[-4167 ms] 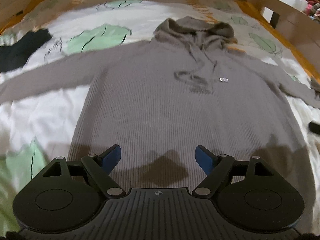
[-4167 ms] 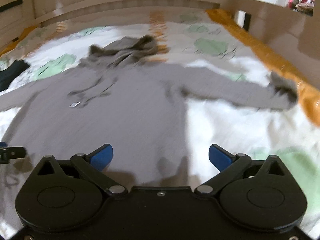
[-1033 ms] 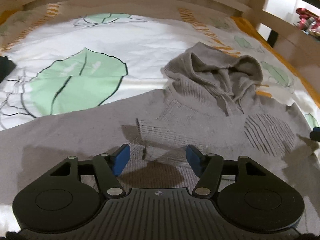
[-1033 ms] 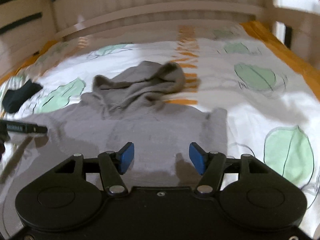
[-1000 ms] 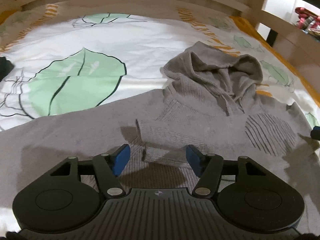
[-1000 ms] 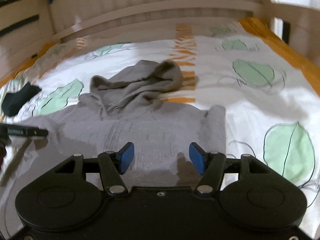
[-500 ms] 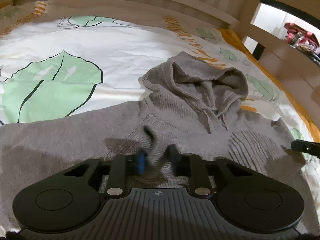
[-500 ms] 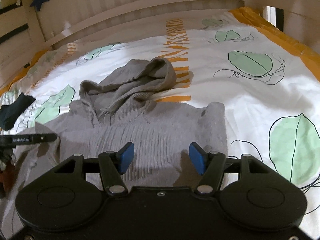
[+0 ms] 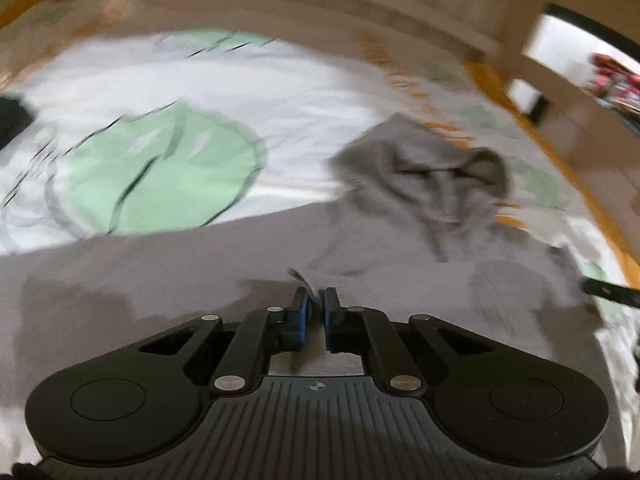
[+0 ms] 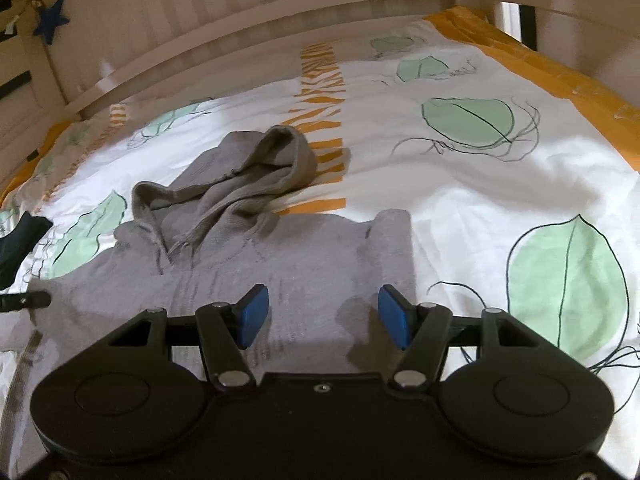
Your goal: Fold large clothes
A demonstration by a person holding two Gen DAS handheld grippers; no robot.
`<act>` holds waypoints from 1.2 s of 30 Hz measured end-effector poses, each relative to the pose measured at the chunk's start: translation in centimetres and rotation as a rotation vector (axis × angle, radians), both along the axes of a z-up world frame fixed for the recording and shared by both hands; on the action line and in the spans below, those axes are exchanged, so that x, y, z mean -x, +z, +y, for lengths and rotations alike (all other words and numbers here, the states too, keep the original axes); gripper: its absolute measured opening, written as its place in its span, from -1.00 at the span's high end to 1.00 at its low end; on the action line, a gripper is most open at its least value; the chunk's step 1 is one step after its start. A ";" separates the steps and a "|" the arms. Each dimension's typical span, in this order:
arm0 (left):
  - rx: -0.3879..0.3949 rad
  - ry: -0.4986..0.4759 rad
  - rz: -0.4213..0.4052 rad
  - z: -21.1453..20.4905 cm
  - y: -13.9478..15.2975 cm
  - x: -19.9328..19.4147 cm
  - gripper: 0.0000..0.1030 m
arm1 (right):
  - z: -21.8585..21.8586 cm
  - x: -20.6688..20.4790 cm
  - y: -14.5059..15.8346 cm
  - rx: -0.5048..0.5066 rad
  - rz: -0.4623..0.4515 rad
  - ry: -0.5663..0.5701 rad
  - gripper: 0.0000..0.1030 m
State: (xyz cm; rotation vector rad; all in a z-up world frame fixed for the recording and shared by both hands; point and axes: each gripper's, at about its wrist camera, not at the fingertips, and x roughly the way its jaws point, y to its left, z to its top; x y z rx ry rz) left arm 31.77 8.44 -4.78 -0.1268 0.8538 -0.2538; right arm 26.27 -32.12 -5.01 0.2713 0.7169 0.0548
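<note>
Left wrist view: blurred by motion; the left claw (image 9: 314,305) fills the lower part, its blue pads drawn almost together with a small tuft of grey knit caught between them

Garment: grey hoodie (image 9: 248,252) lies spread on the bed (image 9: 312,80), body nearest the camera, hood (image 9: 424,168) bunched farther off toward the headboard

Grip, as I judge it: the left claw is closed on the hoodie fabric at the near left of the chest, likely so that side can be lifted and carried over for a fold

Edge of frame: a dark bar at the far right (image 9: 612,290) is probably a finger of the other tool; too blurred to be sure

Right wrist view: sharp; the right claw (image 10: 323,315) hovers just over the hoodie with its two blue pads well apart and nothing between them

Right side of garment: a strip of fabric (image 10: 394,248) lies doubled back on the body, its outer edge straight against the white sheet, which suggests the right sleeve is already folded in

Surroundings: leaf-print bedding with orange border, wooden headboard (image 10: 256,36), a dark cloth (image 10: 20,240) at the far left edge, well apart from the hoodie

Task progress, my estimate: early to middle; the left side looks unfolded
</note>
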 end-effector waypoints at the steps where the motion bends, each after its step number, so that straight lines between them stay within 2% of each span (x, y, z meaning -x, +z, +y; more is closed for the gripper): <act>1: -0.018 0.028 0.016 0.4 -0.4 -0.3 0.86 | -0.1 -0.1 -0.2 0.003 0.008 -0.006 -0.27; 4: -0.063 0.075 0.044 1.0 -1.2 -1.0 0.86 | -0.1 -0.2 -0.6 0.020 0.032 -0.019 -0.27; 17: -0.195 0.102 0.039 0.4 -1.6 -1.0 0.85 | -0.3 -0.5 -1.3 0.046 0.058 -0.046 -0.36; 21: -0.247 0.092 0.030 -0.1 -1.6 -0.8 0.84 | -0.3 -0.7 -1.9 0.065 0.090 -0.064 -0.48; 24: -0.284 0.083 0.023 -0.5 -1.7 -0.8 0.84 | -0.5 -1.3 -3.2 0.082 0.174 -0.068 -0.53; 36: -0.341 0.067 0.023 -1.4 -1.9 -0.8 0.83 | 0.2 -1.3 -3.9 0.116 0.176 -0.033 -0.79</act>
